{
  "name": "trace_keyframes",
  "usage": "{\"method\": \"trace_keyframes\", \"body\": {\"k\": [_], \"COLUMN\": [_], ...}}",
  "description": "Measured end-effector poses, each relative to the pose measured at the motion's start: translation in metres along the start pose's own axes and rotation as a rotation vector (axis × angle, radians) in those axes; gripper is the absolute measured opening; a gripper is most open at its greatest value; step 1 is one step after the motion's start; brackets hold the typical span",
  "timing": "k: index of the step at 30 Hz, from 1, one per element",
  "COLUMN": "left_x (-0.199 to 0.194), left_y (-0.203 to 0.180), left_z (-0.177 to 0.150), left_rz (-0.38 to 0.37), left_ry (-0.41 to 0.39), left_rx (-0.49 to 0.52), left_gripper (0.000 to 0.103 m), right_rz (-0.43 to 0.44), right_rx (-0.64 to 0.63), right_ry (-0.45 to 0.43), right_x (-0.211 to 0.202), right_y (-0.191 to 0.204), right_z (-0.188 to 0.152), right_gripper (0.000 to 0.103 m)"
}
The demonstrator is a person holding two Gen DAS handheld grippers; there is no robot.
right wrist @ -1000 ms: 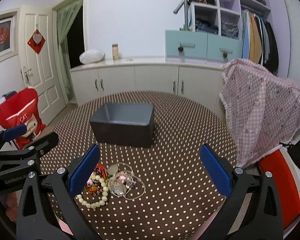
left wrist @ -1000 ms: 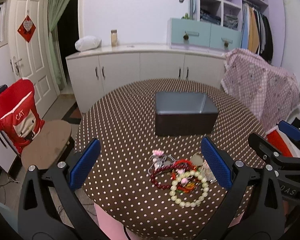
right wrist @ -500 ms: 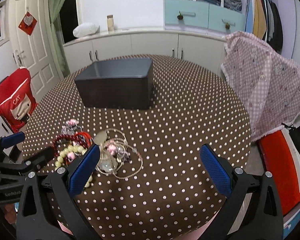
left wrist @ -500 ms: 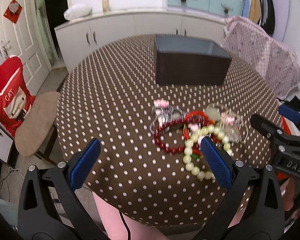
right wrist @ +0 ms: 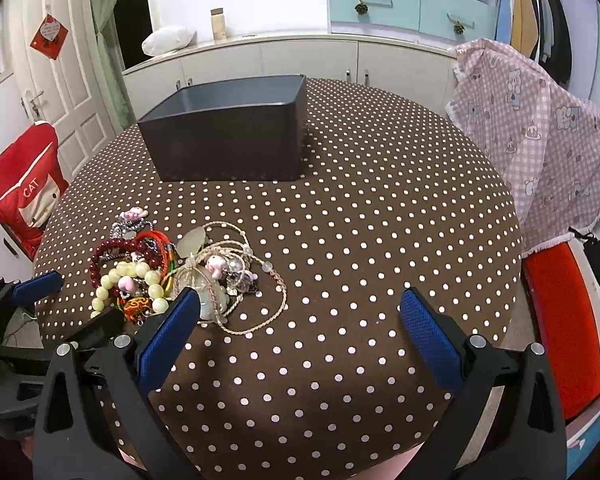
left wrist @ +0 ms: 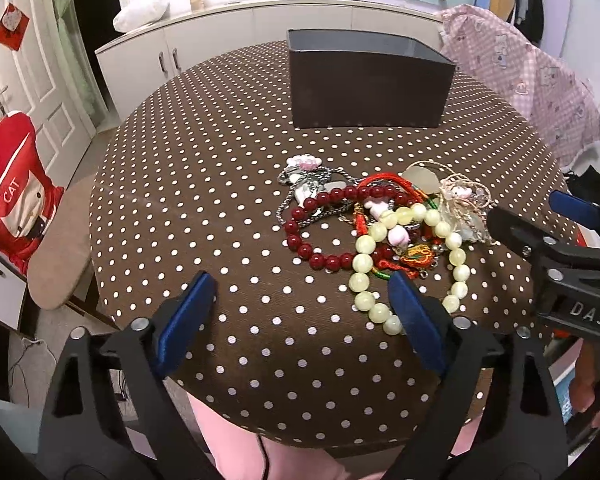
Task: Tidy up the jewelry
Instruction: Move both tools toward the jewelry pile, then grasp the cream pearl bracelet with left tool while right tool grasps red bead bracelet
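The jewelry sits in one tangled heap on the near side of the round dotted table (left wrist: 204,168): a dark red bead bracelet (left wrist: 320,216), a pale green bead bracelet (left wrist: 380,240), red and green cords, a silver chain (left wrist: 300,196) and a beige cord necklace (right wrist: 256,280) looped through the rest. Everything overlaps, so lifting one strand would likely drag its neighbours along and scatter them, perhaps off the near edge.

The dark box (left wrist: 368,88), at twelve o'clock from the heap and well apart from it, stands open-topped; a dangling strand could snag its rim or fall short.

The left gripper (left wrist: 300,316) hangs at six o'clock from the heap, jaws narrowing with only tablecloth between them. The right gripper (right wrist: 300,320) is spread wide, its left pad just over the necklace's near loop. Both crowd the same pile, so I'd worry they knock together.
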State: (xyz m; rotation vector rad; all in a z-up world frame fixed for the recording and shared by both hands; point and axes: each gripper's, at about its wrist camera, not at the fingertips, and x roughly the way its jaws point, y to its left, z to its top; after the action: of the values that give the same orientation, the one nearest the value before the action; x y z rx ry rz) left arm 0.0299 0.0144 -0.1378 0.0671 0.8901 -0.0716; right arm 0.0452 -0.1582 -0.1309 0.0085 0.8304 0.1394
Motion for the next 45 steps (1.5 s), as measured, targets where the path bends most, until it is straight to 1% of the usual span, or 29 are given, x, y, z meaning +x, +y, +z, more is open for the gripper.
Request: {"method": "trace_keyframes", "body": {"k": [2,3,5,6,7,8,9,11,13,16,17,20,23,26,31,33,36,37,39,41,42,44,45], "left_x": [-0.003,-0.003,-0.006,-0.007,-0.007,-0.007,-0.007,-0.006,-0.007,-0.006,-0.006,-0.008,-0.013,-0.017,-0.021,-0.022,-0.022,-0.022,-0.02,-0.017,-0.015,-0.012,-0.011], "left_y": [-0.002,-0.003,-0.003,-0.004,-0.004,-0.003,-0.001,0.003,0.008,0.019,0.021,0.028,0.036,0.043,0.057,0.063,0.07,0.072,0.078,0.083,0.087,0.093,0.095], "left_z": [-0.002,-0.002,-0.003,-0.004,-0.004,-0.003,-0.003,-0.001,0.001,0.004,0.005,0.006,0.009,0.012,0.013,0.013,0.011,0.01,0.007,0.003,0.001,-0.002,-0.004], "left_rz": [-0.009,-0.009,-0.01,-0.01,-0.008,0.003,0.005,0.011,0.017,-0.026,-0.027,-0.006,-0.008,0.006,0.007,0.005,0.0,0.0,0.008,0.002,-0.001,-0.016,-0.025], "left_ry": [-0.01,-0.015,-0.028,-0.033,-0.036,-0.039,-0.043,-0.052,-0.053,-0.046,-0.045,-0.059,-0.083,-0.105,-0.121,-0.125,-0.131,-0.132,-0.129,-0.116,-0.106,-0.094,-0.089], "left_rx": [0.012,0.018,0.027,0.028,0.03,0.029,0.02,-0.011,-0.037,-0.092,-0.096,-0.115,-0.138,-0.154,-0.189,-0.199,-0.213,-0.217,-0.233,-0.249,-0.262,-0.277,-0.283], "left_gripper": [0.074,0.071,0.052,0.047,0.034,0.029,0.027,0.019,0.012,0.012,0.011,0.011,0.011,0.011,0.01,0.01,0.01,0.01,0.01,0.01,0.01,0.01,0.01], "right_rz": [0.0,0.0,0.002,0.003,0.002,0.002,0.004,0.006,0.007,0.021,0.028,0.052,0.103,0.145,0.285,0.366,0.439,0.447,0.483,0.499,0.507,0.518,0.521], "right_rx": [0.007,0.013,0.021,0.024,0.028,0.032,0.035,0.036,0.033,0.026,0.019,-0.006,-0.034,-0.064,-0.122,-0.151,-0.213,-0.232,-0.265,-0.286,-0.292,-0.301,-0.301], "right_ry": [0.006,0.01,0.012,0.012,0.01,0.008,0.005,0.0,-0.01,-0.025,-0.032,-0.05,-0.077,-0.098,-0.121,-0.122,-0.127,-0.125,-0.117,-0.098,-0.087,-0.058,-0.049], "right_x": [0.001,0.001,0.002,0.002,0.002,0.001,0.001,-0.001,-0.003,-0.006,-0.007,-0.01,-0.013,-0.014,-0.016,-0.017,-0.018,-0.017,-0.015,-0.011,-0.009,-0.003,-0.002], "right_y": [-0.002,-0.004,-0.006,-0.007,-0.008,-0.009,-0.011,-0.01,-0.01,-0.007,-0.005,0.001,0.011,0.023,0.046,0.058,0.076,0.082,0.095,0.103,0.107,0.113,0.116], "right_z": [-0.001,-0.001,-0.002,-0.001,-0.001,-0.001,-0.001,-0.001,-0.001,0.001,0.001,0.005,0.01,0.013,0.017,0.018,0.016,0.016,0.013,0.012,0.011,0.011,0.01], "right_gripper": [0.096,0.096,0.096,0.096,0.096,0.096,0.096,0.096,0.096,0.096,0.096,0.096,0.096,0.096,0.096,0.096,0.095,0.095,0.092,0.082,0.079,0.066,0.063]}}
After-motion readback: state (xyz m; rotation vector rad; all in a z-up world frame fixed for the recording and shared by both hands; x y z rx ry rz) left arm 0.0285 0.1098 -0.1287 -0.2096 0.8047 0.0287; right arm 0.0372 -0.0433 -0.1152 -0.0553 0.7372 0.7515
